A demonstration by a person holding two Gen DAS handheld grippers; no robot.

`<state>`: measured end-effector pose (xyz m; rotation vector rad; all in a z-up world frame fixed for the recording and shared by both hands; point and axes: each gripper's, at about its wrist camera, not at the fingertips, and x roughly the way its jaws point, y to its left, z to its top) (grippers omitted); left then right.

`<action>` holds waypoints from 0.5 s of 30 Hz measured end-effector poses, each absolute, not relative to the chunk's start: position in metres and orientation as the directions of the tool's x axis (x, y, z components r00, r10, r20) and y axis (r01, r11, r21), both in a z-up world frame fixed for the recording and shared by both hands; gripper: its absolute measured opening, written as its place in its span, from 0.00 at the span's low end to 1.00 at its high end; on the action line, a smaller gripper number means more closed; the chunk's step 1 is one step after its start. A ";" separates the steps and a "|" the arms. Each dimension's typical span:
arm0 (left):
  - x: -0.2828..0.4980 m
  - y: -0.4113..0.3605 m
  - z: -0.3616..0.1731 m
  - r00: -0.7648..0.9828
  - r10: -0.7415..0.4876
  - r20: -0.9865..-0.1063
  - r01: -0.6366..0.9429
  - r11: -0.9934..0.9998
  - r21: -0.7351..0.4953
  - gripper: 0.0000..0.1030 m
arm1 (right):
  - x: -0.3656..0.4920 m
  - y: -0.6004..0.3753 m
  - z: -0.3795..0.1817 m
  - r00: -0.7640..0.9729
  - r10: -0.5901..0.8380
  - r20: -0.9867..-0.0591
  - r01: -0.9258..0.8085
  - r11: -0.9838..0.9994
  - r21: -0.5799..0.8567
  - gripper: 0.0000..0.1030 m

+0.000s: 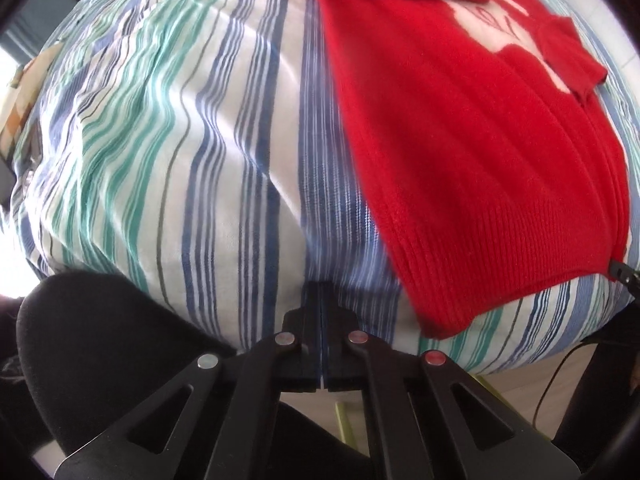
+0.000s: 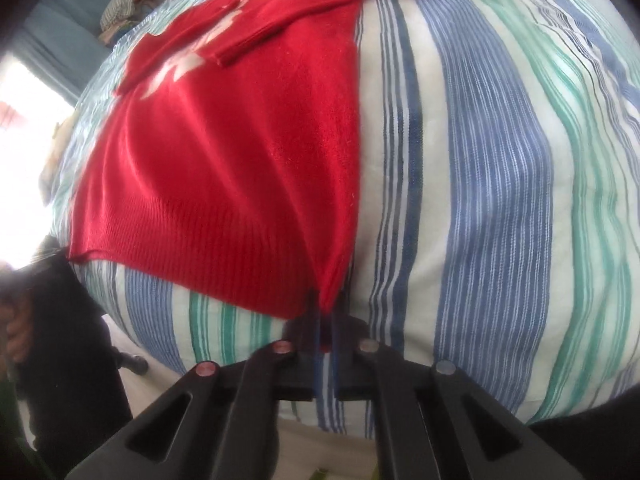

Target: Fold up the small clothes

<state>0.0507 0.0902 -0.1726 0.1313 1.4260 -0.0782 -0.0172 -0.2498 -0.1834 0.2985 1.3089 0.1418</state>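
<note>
A small red knit sweater with a white pattern lies flat on a striped bed cover, both sleeves folded across its chest. My left gripper is shut and empty, over the cover just left of the sweater's hem corner. In the right wrist view the sweater fills the upper left. My right gripper is shut on the sweater's lower right hem corner. The right gripper's tip shows at that corner in the left wrist view.
The bed cover has blue, green and white stripes and rounds down toward me. A dark chair back stands at the lower left. A pile of folded clothes lies at the far end. A person's hand is at the left edge.
</note>
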 end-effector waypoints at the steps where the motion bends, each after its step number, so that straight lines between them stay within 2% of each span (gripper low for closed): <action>1: 0.049 0.093 -0.168 0.150 0.019 -0.989 0.125 0.992 0.038 0.04 | -0.017 -0.251 -0.182 0.260 0.277 -0.925 0.070 0.950 0.305 0.07; 2: 0.045 0.099 -0.160 0.160 0.009 -0.987 0.112 0.993 0.027 0.07 | -0.018 -0.253 -0.179 0.253 0.293 -0.922 0.072 0.945 0.320 0.14; 3: 0.042 0.104 -0.151 0.184 0.002 -0.983 0.091 0.996 0.019 0.19 | -0.020 -0.255 -0.175 0.243 0.309 -0.920 0.068 0.940 0.334 0.28; 4: 0.040 0.110 -0.140 0.215 -0.013 -0.976 0.074 0.997 0.003 0.29 | -0.022 -0.258 -0.171 0.237 0.313 -0.920 0.061 0.940 0.336 0.36; 5: 0.037 0.114 -0.130 0.246 -0.032 -0.969 0.059 0.998 -0.018 0.50 | -0.026 -0.262 -0.163 0.244 0.301 -0.922 0.054 0.945 0.323 0.43; 6: 0.034 0.118 -0.122 0.272 -0.055 -0.961 0.049 0.998 -0.043 0.63 | -0.030 -0.267 -0.154 0.260 0.276 -0.925 0.046 0.954 0.297 0.44; 8: 0.035 0.115 -0.117 0.280 -0.129 -0.951 0.066 0.991 -0.115 0.73 | -0.037 -0.275 -0.139 0.286 0.236 -0.929 0.033 0.966 0.256 0.44; 10: 0.042 0.102 -0.129 0.241 -0.175 -0.955 0.101 0.983 -0.155 0.73 | -0.040 -0.280 -0.130 0.309 0.248 -0.918 0.034 0.962 0.272 0.44; 11: 0.048 0.089 -0.139 0.225 -0.166 -0.960 0.120 0.983 -0.141 0.72 | -0.039 -0.281 -0.128 0.315 0.265 -0.911 0.037 0.956 0.291 0.44; 12: 0.051 0.080 -0.149 0.206 -0.148 -0.967 0.144 0.982 -0.119 0.54 | -0.035 -0.278 -0.127 0.322 0.286 -0.903 0.037 0.949 0.314 0.44; 14: 0.054 0.060 -0.173 0.150 -0.118 -0.982 0.150 0.984 -0.095 0.06 | -0.029 -0.273 -0.127 0.330 0.315 -0.890 0.032 0.938 0.344 0.44; 15: 0.054 0.060 -0.176 0.150 -0.111 -0.982 0.138 0.986 -0.090 0.03 | -0.028 -0.270 -0.125 0.333 0.323 -0.886 0.024 0.936 0.350 0.44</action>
